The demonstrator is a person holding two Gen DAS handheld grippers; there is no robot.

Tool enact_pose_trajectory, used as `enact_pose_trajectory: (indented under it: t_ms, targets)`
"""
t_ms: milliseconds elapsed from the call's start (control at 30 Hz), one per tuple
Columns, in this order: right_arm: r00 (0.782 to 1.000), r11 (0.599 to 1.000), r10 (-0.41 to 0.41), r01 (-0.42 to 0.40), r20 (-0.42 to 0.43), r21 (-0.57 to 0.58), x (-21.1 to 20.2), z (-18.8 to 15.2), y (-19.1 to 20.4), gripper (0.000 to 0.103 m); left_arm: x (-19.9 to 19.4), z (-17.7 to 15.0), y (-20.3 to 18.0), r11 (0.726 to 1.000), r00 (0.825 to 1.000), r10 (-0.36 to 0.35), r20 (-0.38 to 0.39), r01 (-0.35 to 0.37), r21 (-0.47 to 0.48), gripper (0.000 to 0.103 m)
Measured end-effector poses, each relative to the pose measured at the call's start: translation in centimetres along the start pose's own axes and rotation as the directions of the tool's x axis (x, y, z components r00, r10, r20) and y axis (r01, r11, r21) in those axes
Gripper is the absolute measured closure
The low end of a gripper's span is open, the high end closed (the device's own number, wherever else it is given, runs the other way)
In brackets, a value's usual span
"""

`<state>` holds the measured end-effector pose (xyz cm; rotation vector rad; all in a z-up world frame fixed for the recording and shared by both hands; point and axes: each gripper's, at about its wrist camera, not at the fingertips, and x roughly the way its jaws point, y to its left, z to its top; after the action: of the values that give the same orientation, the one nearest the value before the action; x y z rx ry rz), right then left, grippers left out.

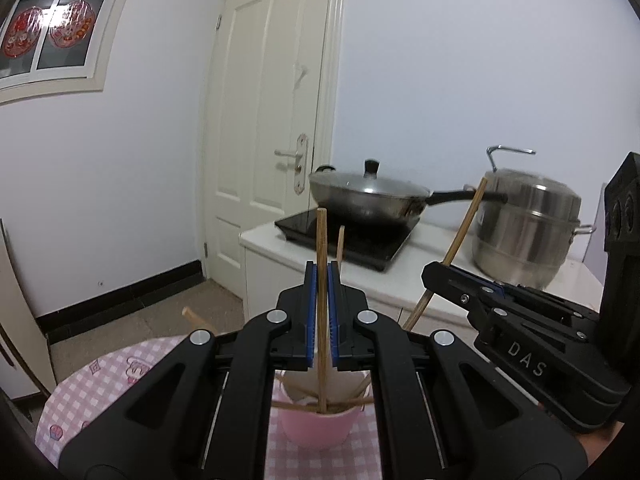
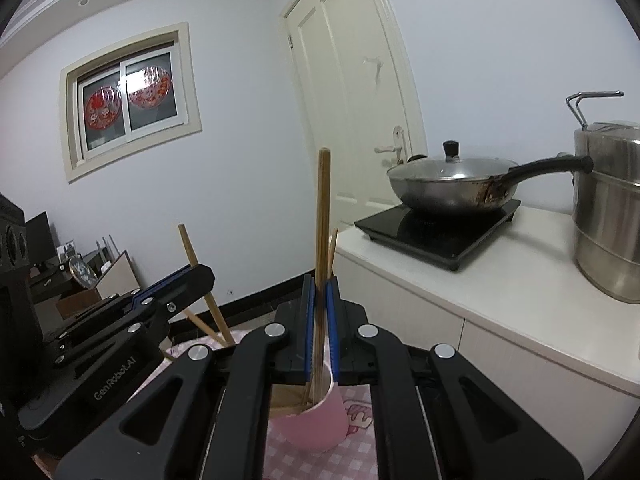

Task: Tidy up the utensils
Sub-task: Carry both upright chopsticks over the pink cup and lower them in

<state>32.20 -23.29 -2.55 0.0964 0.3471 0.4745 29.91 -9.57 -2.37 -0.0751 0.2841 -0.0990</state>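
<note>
Wooden chopsticks [image 1: 321, 280], glossy pink plastic cup [image 1: 316, 428]

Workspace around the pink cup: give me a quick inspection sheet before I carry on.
Surface: table under a pink checked cloth with cartoon prints.
Job's things: pink cup standing on the cloth, several chopsticks already in it, some leaning out over the rim.
Clutter: nothing seen on the cloth apart from the cup.
Grippers: left tool shut on a chopstick held upright, lower end in the cup; right tool shut on another chopstick, also upright over the cup.
Cables: nothing seen.
Surroundings: white counter with a lidded wok on a black cooktop, a steel pot, a closed door and a window.
</note>
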Motion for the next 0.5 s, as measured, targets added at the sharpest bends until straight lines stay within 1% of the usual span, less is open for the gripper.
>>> enact_pose_trajectory:
  t_ms: [233,500]
  targets:
    - [0.999,1.000,0.003,-0.003,-0.043,0.001,0.6,-1.2,0.3,0.098,0.7,-1.5,0.3,1.000,0.998,0.000,-0.067,0.000,0.004,0.097]
    - [0.996,1.000,0.002,-0.001,-0.091,0.011,1.2,-2.1,0.5,0.098,1.4,-2.1,0.1,1.000,0.992,-0.002,-0.129,0.005,0.021,0.097]
